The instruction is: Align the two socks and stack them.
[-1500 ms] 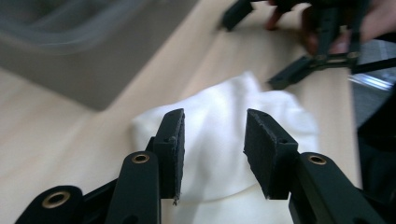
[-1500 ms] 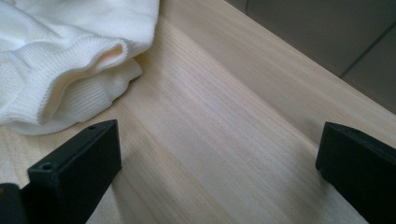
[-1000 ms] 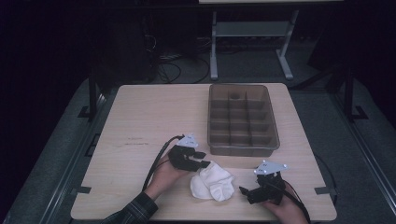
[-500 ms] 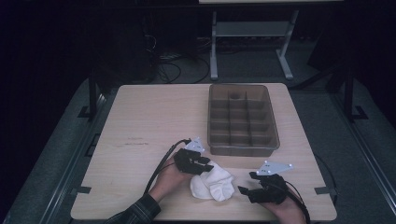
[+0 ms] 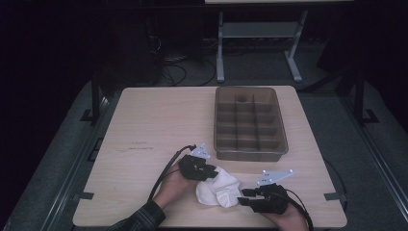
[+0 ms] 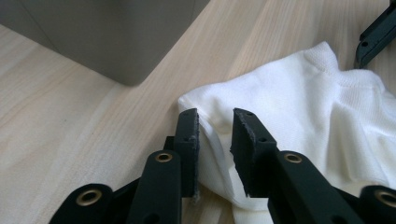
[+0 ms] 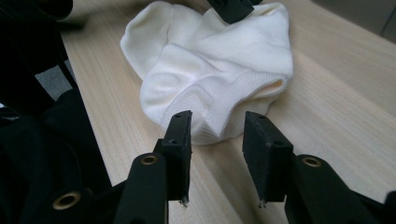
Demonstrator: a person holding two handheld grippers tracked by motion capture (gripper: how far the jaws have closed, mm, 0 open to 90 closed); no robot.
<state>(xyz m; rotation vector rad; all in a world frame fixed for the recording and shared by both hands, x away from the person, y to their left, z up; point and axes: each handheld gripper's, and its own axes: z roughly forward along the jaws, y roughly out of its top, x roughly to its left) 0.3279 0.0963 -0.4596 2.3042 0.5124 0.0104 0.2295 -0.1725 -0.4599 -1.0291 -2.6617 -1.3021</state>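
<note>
A crumpled white sock [image 5: 219, 190] lies on the wooden table near its front edge, between my two grippers. My left gripper [image 5: 210, 172] is at the sock's upper left edge. In the left gripper view its jaws have just been closing and straddle a fold of the sock [image 6: 299, 102], with a gap still between the pads [image 6: 189, 128]. My right gripper [image 5: 244, 197] points at the sock's right side. Its jaws have just been closing too, and the ribbed cuff [image 7: 219, 116] sits between the tips without being squeezed.
A brown tray [image 5: 249, 155] with several compartments stands just behind the sock, its near corner [image 6: 130, 51] close to my left gripper. The table's front edge [image 5: 211, 225] runs right under both hands. A dark sleeve [image 7: 42, 154] sits beside my right gripper.
My left gripper has slid toward the sock and now reaches its edge. My right gripper has edged left toward the sock. The sock has stayed in place.
</note>
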